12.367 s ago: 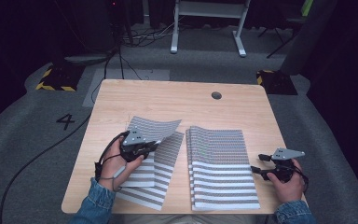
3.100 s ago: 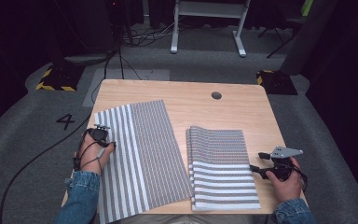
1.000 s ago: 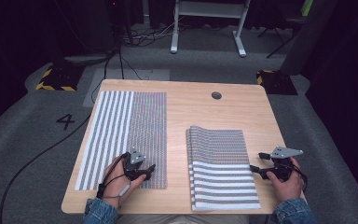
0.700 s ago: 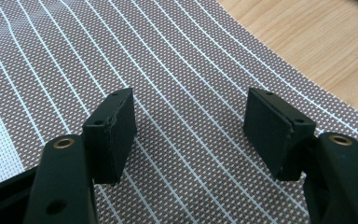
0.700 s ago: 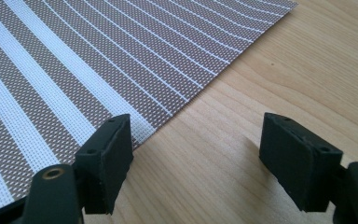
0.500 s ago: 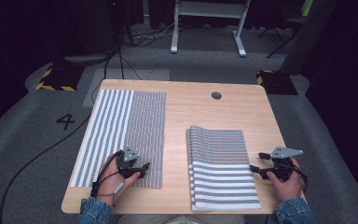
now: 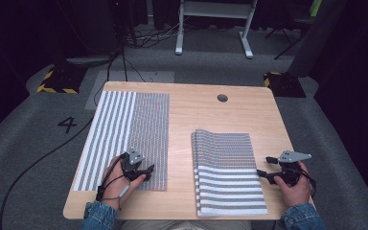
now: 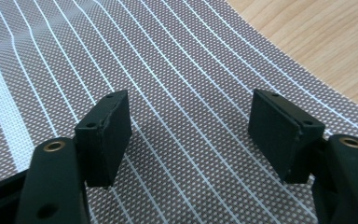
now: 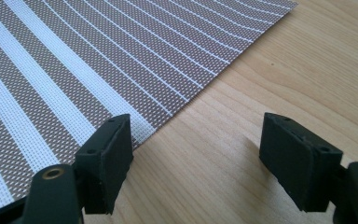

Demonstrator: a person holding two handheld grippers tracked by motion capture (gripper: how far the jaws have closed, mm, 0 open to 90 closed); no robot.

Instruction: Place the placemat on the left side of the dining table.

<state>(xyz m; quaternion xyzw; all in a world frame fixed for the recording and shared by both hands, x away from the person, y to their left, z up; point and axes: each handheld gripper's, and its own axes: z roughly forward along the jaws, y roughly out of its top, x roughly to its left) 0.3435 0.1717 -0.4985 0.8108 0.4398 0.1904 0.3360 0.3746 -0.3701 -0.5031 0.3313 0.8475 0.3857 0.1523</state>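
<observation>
A striped mat [image 7: 127, 136] is lying flat on the left half of the table [image 7: 206, 115]. The left tongs [image 7: 143, 173] are hovering over its near right corner. Their jaws have just been opening and are standing wide, with nothing between them; the mat is lying under them. A pile of striped mats [image 7: 227, 175] is lying on the right half. The right tongs [image 7: 263, 174] are sitting just beside the pile's right edge, jaws wide over the bare wood, holding nothing.
</observation>
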